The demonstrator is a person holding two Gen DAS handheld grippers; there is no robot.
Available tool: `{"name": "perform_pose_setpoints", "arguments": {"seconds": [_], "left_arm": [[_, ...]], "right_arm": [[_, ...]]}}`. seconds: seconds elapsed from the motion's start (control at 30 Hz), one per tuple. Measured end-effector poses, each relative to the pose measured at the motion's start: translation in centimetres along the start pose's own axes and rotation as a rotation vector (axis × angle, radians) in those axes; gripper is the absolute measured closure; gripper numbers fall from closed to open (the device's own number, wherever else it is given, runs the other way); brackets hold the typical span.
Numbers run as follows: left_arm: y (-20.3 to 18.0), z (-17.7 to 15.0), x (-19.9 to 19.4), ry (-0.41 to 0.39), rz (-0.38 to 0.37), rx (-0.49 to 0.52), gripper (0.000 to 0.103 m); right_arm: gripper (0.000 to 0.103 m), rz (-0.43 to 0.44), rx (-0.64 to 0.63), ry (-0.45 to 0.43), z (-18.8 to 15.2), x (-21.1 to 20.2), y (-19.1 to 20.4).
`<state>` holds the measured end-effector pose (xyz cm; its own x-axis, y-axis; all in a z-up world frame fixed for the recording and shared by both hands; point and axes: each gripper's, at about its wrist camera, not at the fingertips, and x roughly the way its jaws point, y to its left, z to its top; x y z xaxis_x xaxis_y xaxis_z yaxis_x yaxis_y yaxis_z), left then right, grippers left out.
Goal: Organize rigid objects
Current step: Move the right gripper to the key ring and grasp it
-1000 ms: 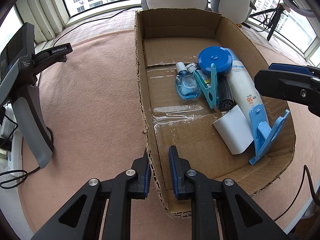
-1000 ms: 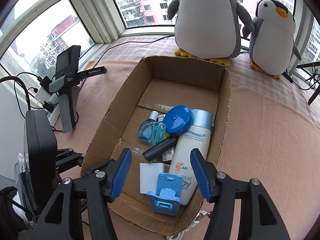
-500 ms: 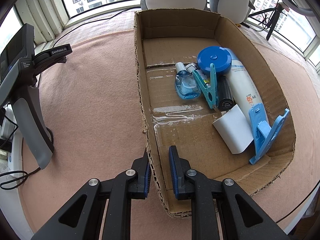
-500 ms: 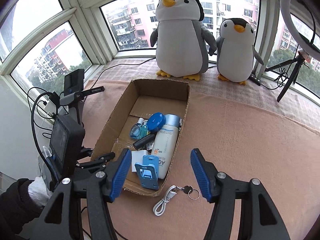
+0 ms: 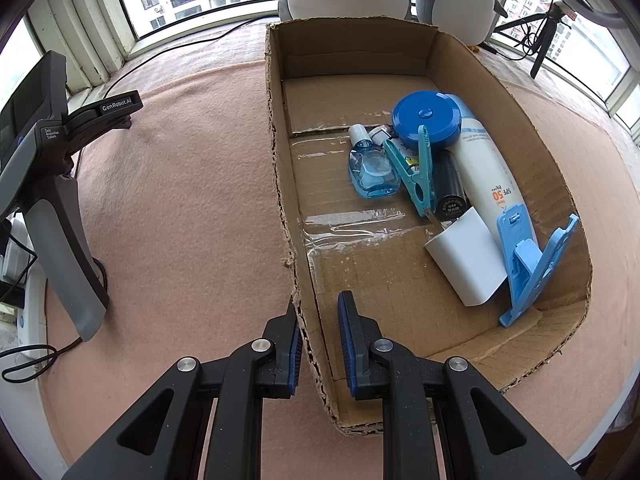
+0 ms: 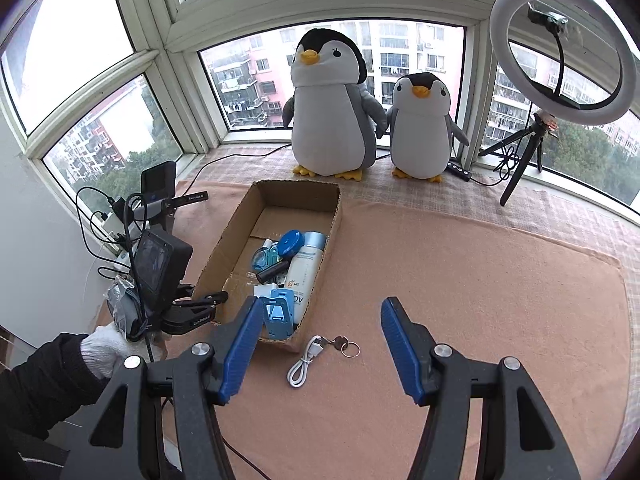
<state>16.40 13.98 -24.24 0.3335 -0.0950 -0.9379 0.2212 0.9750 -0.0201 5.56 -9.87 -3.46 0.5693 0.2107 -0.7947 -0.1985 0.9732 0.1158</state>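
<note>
A cardboard box (image 5: 280,184) (image 6: 224,248) lies on the pink mat. Inside are a sunscreen bottle (image 5: 486,176) (image 6: 304,272), a round blue tape measure (image 5: 426,118), a blue clear bottle (image 5: 372,168), a teal clip (image 5: 416,172), a black tube (image 5: 450,188), a white charger (image 5: 468,256) and a blue phone stand (image 5: 528,264) (image 6: 278,312). My left gripper (image 5: 318,316) is shut on the box's near-left wall. My right gripper (image 6: 320,344) is open and empty, high above the mat. A white cable (image 6: 304,364) and a key with ring (image 6: 344,345) lie below it beside the box.
Two plush penguins (image 6: 332,112) stand behind the box by the window. A ring light on a tripod (image 6: 560,52) is at the back right. A spare gripper on a stand (image 5: 48,184) (image 6: 160,200) and cables sit left of the mat.
My right gripper has risen and pulled back from over the box, leaving the left wrist view. The cable and key have come into sight. My left gripper has not moved.
</note>
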Motion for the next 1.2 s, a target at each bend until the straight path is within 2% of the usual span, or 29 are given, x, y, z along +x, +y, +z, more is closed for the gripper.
{"name": "perform_pose_setpoints", "arguments": {"seconds": [0.2, 0.27, 0.5, 0.57, 0.77, 1.2], "left_arm": [[0.0, 0.0, 0.0, 0.002, 0.0, 0.001, 0.085], [0.0, 0.0, 0.0, 0.002, 0.0, -0.001, 0.085], [0.1, 0.0, 0.0, 0.003, 0.0, -0.008, 0.085], [0.1, 0.0, 0.1, 0.003, -0.002, -0.011, 0.085], [0.4, -0.1, 0.1, 0.002, -0.009, -0.022, 0.085], [0.7, -0.1, 0.2, 0.007, -0.015, -0.023, 0.085]], "right_arm": [[0.048, -0.025, -0.06, 0.063, -3.5, 3.2, 0.0], [0.057, -0.045, -0.105, 0.096, -4.7, 4.7, 0.4], [0.07, -0.08, -0.218, 0.203, -7.6, 10.3, 0.7], [0.074, -0.087, -0.244, 0.232, -8.0, 11.8, 0.6], [0.076, -0.109, -0.302, 0.301, -8.8, 15.2, 0.4], [0.086, -0.124, -0.332, 0.323, -7.9, 19.1, 0.1]]}}
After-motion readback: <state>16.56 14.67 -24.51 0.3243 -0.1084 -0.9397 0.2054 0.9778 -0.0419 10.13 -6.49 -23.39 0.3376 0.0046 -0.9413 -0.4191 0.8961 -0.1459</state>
